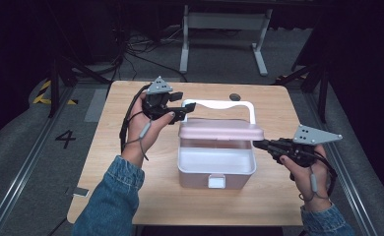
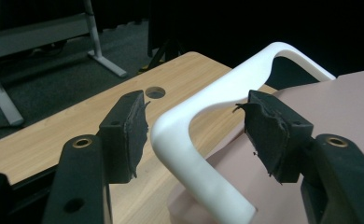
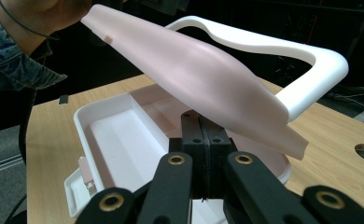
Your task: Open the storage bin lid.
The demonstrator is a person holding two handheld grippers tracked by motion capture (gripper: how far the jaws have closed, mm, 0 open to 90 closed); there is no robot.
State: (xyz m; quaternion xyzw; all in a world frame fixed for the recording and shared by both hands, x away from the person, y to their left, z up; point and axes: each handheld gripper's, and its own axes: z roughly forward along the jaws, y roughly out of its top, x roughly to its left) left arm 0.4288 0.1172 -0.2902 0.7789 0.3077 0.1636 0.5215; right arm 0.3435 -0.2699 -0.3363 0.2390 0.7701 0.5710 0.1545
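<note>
Pink box (image 1: pixel 216 167) centre frame on counter (image 1: pixel 106 162), lid (image 1: pixel 221 131) half raised. Left tool (image 2: pixel 194 126) wide around white handle (image 2: pixel 189 140), not gripping. Right tool (image 3: pixel 202 140) pinched shut under lid edge. Risk: lid slipping off, slamming down.

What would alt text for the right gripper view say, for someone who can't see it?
The right gripper, its black fingers pressed together, sits under the raised pink lid of an open white box on a wooden table. A white handle arches over the lid, and a denim sleeve shows at upper left.
</note>
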